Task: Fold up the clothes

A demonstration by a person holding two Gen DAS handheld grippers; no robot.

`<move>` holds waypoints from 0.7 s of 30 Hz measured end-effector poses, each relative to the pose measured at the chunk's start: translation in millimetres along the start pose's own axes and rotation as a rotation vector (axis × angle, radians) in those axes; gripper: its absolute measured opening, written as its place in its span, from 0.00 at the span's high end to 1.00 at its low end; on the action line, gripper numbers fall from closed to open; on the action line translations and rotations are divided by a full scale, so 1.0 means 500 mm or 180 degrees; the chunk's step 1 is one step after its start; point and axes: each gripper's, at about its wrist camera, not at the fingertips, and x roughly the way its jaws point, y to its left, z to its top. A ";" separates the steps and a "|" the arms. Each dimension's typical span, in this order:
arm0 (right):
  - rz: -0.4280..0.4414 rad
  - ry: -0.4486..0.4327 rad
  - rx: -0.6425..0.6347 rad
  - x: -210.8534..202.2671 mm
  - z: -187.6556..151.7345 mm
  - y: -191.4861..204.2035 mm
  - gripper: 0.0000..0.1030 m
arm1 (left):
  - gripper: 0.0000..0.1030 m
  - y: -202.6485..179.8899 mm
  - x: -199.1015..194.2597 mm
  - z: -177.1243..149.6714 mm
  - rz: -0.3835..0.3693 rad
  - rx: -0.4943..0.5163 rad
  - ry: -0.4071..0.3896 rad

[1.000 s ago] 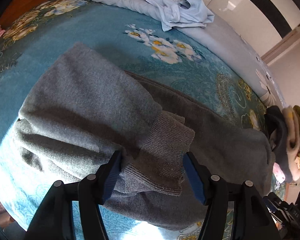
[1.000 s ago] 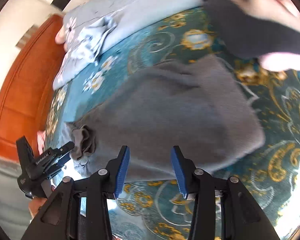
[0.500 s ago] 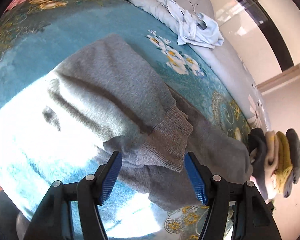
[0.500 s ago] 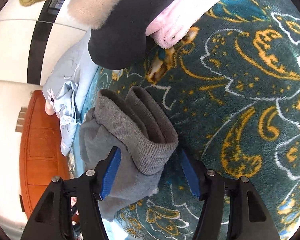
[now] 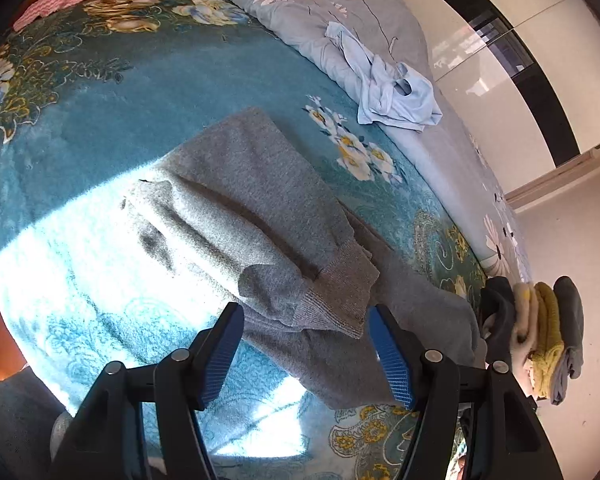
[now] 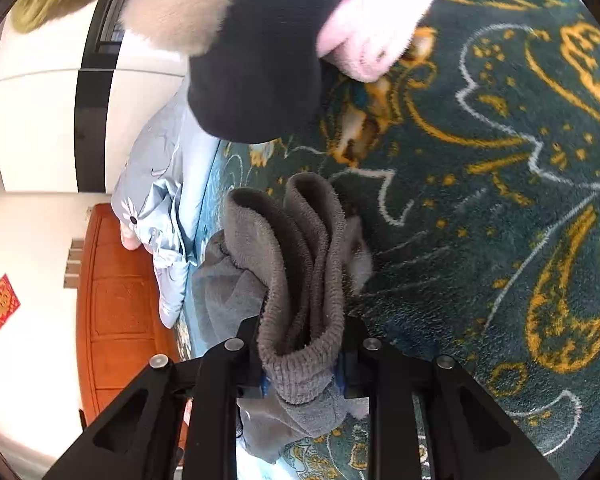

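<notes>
A grey sweater (image 5: 240, 208) lies on the teal flowered blanket (image 5: 100, 100), one sleeve folded across its body. The sleeve's ribbed cuff (image 5: 340, 300) rests just beyond my left gripper (image 5: 306, 354), which hovers open with nothing between its blue pads (image 5: 390, 360). In the right wrist view the sweater's ribbed hem (image 6: 300, 280) is bunched in several layers. My right gripper (image 6: 300, 372) is closing its jaws on that hem, and the fabric is squeezed between them. The blue pads are almost hidden by the cloth.
A stack of folded clothes (image 5: 540, 332) sits at the blanket's right edge and looms close above the right gripper as dark, pink and cream layers (image 6: 260, 60). A light blue garment (image 5: 388, 88) lies on the grey flowered quilt (image 5: 320, 12). A wooden headboard (image 6: 116, 300) stands behind.
My left gripper has drawn back and up from the sleeve cuff, still open. My right gripper swung to the sweater's hem, took it between open jaws, then closed on it.
</notes>
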 end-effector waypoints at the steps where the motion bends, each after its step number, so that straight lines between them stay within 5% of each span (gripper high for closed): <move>1: 0.0021 0.0002 -0.0063 -0.004 -0.001 0.017 0.78 | 0.33 0.005 -0.004 0.000 -0.0015 -0.0022 -0.0013; 14: 0.0830 0.0416 -0.0486 0.065 -0.097 0.312 0.80 | 0.33 0.111 -0.074 0.027 -0.0212 -0.0399 -0.0255; 21: 0.0864 0.0716 -0.0894 0.172 -0.220 0.496 0.80 | 0.33 0.172 -0.108 0.049 -0.0384 -0.0580 -0.0390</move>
